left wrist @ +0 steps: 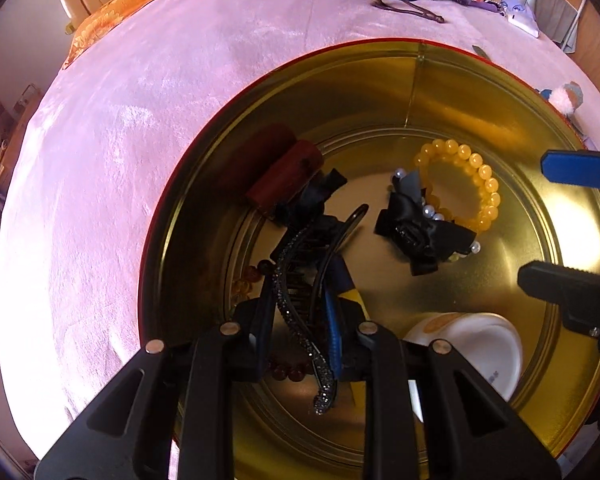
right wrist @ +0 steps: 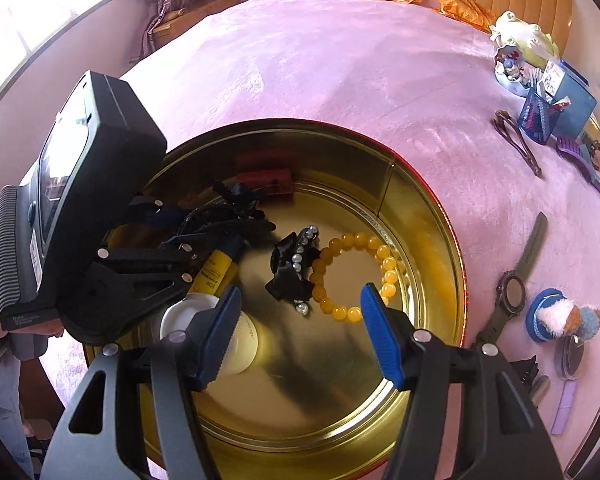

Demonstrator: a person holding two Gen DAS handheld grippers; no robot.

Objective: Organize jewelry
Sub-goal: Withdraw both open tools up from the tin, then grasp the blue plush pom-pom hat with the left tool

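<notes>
Your left gripper [left wrist: 300, 340] pinches a rhinestone hair clip [left wrist: 300, 312] low inside the gold tin [left wrist: 380, 92]; your right gripper [right wrist: 300, 332] hangs spread and empty above the yellow bead bracelet [right wrist: 352, 272]. Release the clip next, I'd judge, then fetch the watch [right wrist: 514, 292] lying outside on the pink bedspread [right wrist: 300, 60].

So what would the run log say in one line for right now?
left gripper: shut on sparkly hair clip, over gold tin | right gripper: open, holding nothing | yellow bead bracelet: in tin

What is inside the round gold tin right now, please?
The gold tin holds a yellow bead bracelet, black pearl bow, red box, white jar; the left tool hides others.
</notes>
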